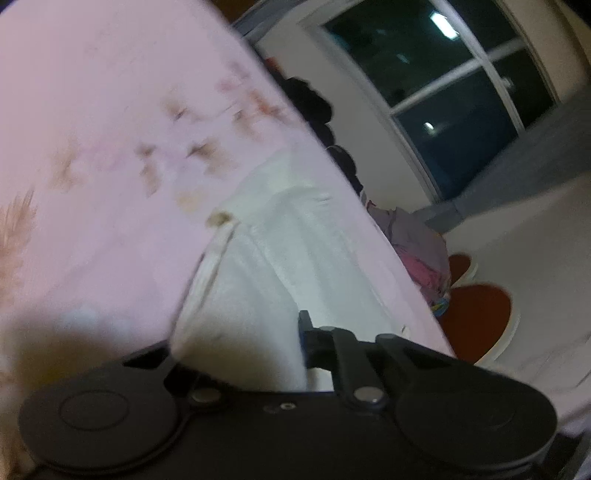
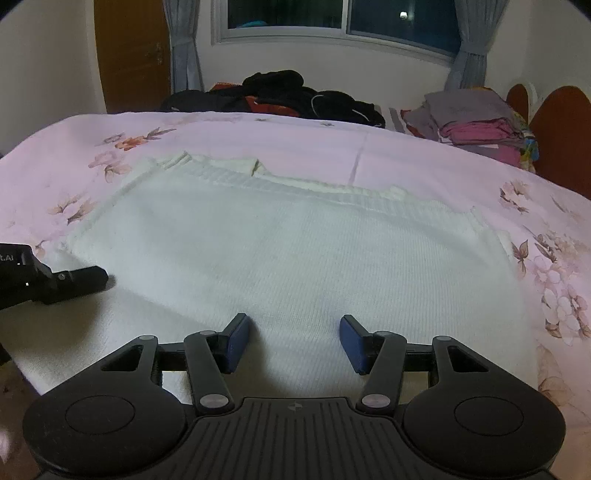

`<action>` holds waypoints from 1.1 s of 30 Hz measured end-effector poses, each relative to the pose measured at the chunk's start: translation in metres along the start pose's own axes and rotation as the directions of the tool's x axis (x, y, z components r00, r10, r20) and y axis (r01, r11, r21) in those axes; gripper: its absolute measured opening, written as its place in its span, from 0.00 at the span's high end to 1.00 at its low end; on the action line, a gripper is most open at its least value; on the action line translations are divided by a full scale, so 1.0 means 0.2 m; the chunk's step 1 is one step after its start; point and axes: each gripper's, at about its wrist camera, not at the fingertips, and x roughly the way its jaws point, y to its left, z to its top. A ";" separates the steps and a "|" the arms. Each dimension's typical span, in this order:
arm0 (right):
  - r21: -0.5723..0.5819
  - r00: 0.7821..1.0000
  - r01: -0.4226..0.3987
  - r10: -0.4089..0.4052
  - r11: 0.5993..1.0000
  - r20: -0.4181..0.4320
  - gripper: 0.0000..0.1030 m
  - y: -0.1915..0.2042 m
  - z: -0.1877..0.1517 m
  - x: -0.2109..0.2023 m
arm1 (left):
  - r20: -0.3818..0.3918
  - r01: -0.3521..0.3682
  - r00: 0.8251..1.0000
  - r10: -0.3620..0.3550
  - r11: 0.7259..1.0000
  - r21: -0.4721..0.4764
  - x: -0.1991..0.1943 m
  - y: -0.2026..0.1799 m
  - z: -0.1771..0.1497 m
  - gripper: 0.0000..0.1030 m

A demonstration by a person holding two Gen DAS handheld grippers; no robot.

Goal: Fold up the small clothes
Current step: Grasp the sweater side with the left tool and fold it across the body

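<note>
A white knit garment (image 2: 288, 236) lies spread on the pink floral bedsheet (image 2: 295, 144). My right gripper (image 2: 293, 343) is open just above its near edge, blue pads (image 2: 238, 341) apart, empty. My left gripper (image 2: 85, 277) is at the garment's left edge, low over the cloth. In the tilted, blurred left wrist view the white garment (image 1: 258, 266) drapes up between the fingers (image 1: 306, 339) of my left gripper (image 1: 240, 354), covering the left finger; the jaws stand apart with the cloth filling the gap.
A pile of dark clothes (image 2: 288, 92) lies at the bed's far edge. A stack of folded grey and pink clothes (image 2: 476, 118) sits at the far right by the red headboard (image 2: 557, 125). A window (image 2: 332, 18) and a wooden door (image 2: 129, 55) are behind.
</note>
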 end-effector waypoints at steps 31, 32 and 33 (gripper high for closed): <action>0.406 0.990 -0.054 -0.004 0.912 0.142 0.47 -0.87 -0.19 -0.63 | -0.289 0.236 0.957 0.004 0.565 0.791 0.12 -0.93 -1.00 0.59; 0.405 0.989 -0.081 0.024 0.911 0.144 0.47 -0.86 -0.19 -0.63 | -0.305 0.251 0.952 0.000 0.569 0.783 0.10 -0.93 -0.99 0.56; 0.404 0.989 -0.103 0.049 0.909 0.142 0.47 -0.85 -0.18 -0.62 | -0.321 0.266 0.947 -0.004 0.568 0.779 0.08 -0.91 -0.99 0.52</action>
